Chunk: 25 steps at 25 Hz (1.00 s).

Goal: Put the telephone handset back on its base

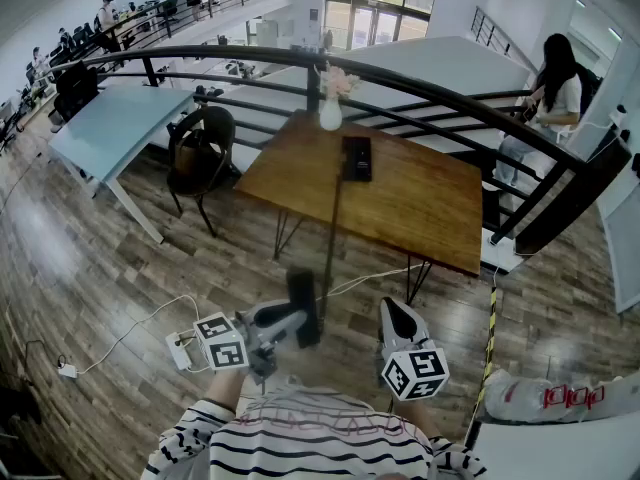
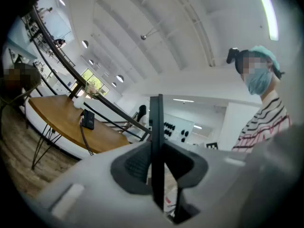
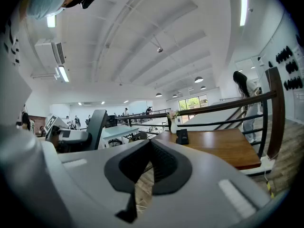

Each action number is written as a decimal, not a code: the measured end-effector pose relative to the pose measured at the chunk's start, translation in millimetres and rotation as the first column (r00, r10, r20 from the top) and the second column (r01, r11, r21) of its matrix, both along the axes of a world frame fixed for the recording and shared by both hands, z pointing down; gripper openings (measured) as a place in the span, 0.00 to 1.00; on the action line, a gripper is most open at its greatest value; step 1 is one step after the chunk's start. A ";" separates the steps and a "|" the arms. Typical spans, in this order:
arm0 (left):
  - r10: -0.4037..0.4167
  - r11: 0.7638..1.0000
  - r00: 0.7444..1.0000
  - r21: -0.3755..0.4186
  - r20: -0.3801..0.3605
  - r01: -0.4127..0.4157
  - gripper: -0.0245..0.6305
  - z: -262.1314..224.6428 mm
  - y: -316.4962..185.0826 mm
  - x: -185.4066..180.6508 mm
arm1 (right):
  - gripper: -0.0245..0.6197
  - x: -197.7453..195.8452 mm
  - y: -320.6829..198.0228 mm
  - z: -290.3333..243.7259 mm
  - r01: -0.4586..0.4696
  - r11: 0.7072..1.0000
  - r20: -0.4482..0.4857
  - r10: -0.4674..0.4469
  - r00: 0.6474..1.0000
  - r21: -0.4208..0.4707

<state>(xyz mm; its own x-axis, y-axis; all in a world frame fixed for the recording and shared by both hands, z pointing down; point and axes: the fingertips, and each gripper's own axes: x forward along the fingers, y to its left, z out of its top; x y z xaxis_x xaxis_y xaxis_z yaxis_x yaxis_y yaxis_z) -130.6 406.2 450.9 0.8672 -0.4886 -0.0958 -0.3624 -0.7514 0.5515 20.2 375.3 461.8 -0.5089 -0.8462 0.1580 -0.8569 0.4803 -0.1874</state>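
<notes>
Two tools above wood floor (image 1: 120,258) | left tool (image 1: 293,320) (image 2: 156,172) pinching black handset (image 1: 303,306) (image 2: 156,127) | cord (image 1: 333,228) to base (image 1: 356,158) near tabletop's (image 1: 420,198) far corner, beside white vase (image 1: 330,115) | right tool (image 1: 398,313) (image 3: 151,151) pressed together, empty | red print on white bag (image 1: 560,398) too blurred to read

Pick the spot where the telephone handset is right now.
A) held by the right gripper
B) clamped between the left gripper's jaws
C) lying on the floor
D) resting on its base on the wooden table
B: the left gripper view shows the dark handset standing edge-on between the jaws of the left gripper, while the base sits alone on the wooden table.
</notes>
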 end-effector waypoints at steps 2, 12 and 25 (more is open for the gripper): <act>-0.006 1.000 1.000 0.002 -0.004 0.006 0.15 -1.2 3.8 4.1 | 0.04 3.4 2.9 -0.5 0.008 1.000 -0.001 -0.008 1.000 0.001; -0.055 0.998 0.998 -0.004 0.000 0.055 0.15 3.0 28.8 25.1 | 0.04 27.8 27.2 -0.8 0.042 0.999 0.063 -0.042 0.997 0.008; -0.078 0.996 0.997 -0.048 -0.005 0.078 0.15 21.7 38.8 43.9 | 0.04 54.3 36.3 24.3 0.038 0.998 0.100 -0.033 0.994 -0.054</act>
